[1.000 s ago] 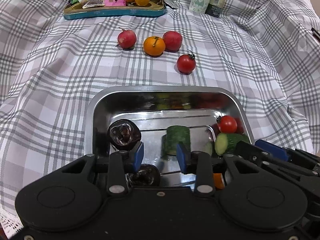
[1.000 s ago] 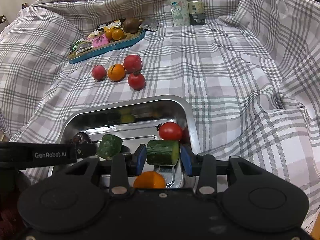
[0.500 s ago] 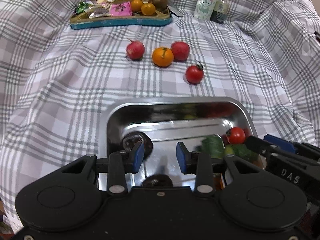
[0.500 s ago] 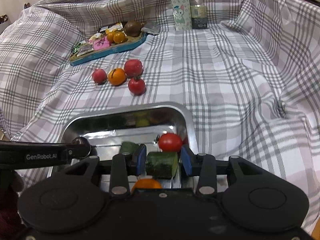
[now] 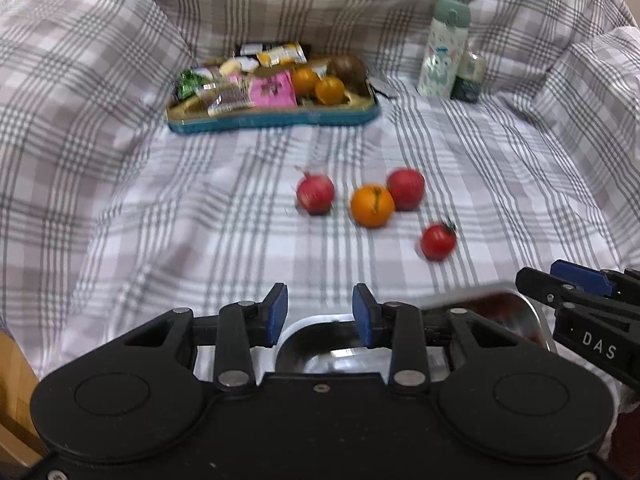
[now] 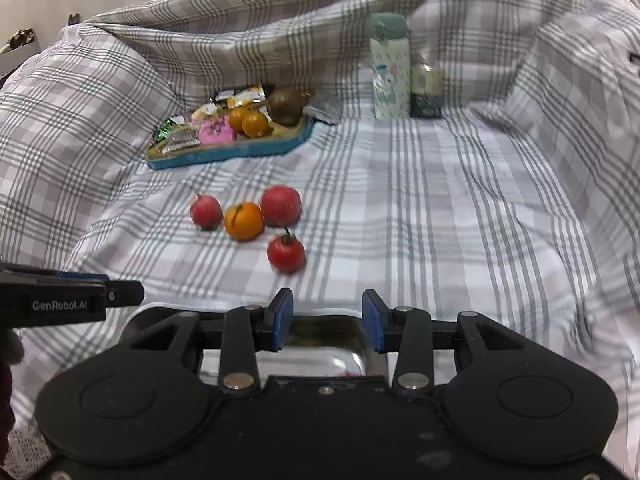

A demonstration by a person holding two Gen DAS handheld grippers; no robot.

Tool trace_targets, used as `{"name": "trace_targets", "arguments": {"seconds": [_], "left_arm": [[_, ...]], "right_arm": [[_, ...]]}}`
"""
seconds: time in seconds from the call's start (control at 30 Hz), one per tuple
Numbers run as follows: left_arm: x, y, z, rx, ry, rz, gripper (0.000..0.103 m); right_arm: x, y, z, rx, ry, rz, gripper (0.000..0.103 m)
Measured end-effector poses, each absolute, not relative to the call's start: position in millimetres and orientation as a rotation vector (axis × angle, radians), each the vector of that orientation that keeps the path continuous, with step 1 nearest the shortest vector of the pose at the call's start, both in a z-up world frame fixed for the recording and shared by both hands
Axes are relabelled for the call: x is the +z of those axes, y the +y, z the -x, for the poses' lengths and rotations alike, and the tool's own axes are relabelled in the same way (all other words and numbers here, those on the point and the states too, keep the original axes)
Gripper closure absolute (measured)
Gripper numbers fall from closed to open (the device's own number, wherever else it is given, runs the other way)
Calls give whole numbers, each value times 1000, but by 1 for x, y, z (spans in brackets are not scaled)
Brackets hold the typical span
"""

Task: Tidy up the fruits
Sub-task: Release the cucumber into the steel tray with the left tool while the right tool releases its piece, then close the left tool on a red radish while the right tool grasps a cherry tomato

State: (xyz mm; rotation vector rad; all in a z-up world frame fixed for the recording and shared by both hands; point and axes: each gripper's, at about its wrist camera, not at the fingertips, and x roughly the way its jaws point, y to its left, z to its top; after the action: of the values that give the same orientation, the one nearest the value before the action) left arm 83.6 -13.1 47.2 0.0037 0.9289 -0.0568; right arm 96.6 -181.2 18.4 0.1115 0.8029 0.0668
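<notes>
Four loose fruits lie on the checked cloth ahead: a red radish-like one (image 5: 315, 194), an orange one (image 5: 372, 205), a round red one (image 5: 405, 189) and a stemmed cherry tomato (image 5: 438, 241). The steel tray (image 5: 500, 300) sits just under both grippers, mostly hidden by them, and its contents are out of sight. My left gripper (image 5: 320, 314) hovers over the tray's far rim, pads apart with nothing between them. My right gripper (image 6: 327, 320) is beside it over the same tray (image 6: 320, 356), also open and holding nothing.
A teal tray (image 5: 272, 120) of snack packets, two small oranges and a brown fruit sits at the back. A pale green-capped bottle (image 5: 442, 52) and a small jar (image 5: 468, 76) stand to its right. The cloth rises in folds on both sides.
Both grippers lifted and tipped upward, so the steel tray dropped to the bottom of each view. The cucumber piece seen between the right pads is gone from sight.
</notes>
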Motion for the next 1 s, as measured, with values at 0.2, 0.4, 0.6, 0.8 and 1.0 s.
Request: {"name": "trace_targets", "arguments": {"seconds": [0.2,0.4,0.6,0.8,1.0], "left_arm": [[48,-8,-105,-50,896,-12,59],[42,-3,-120,-59,883,-7,59],[32,-1,-132,-85,886,3,59],[23,-1,-145,-110,883,15,59],[13,-1,-161,-114,896,38,58]], "right_arm": [[19,-172,-121,84,784,-100,61],[12,-165,-138,106,785,-85,61],[0,-158,-151,123,805,-74,61],[-11,-154,-163,156,823,-79,59],[-23,-146,-175,181,820,-17,57]]}}
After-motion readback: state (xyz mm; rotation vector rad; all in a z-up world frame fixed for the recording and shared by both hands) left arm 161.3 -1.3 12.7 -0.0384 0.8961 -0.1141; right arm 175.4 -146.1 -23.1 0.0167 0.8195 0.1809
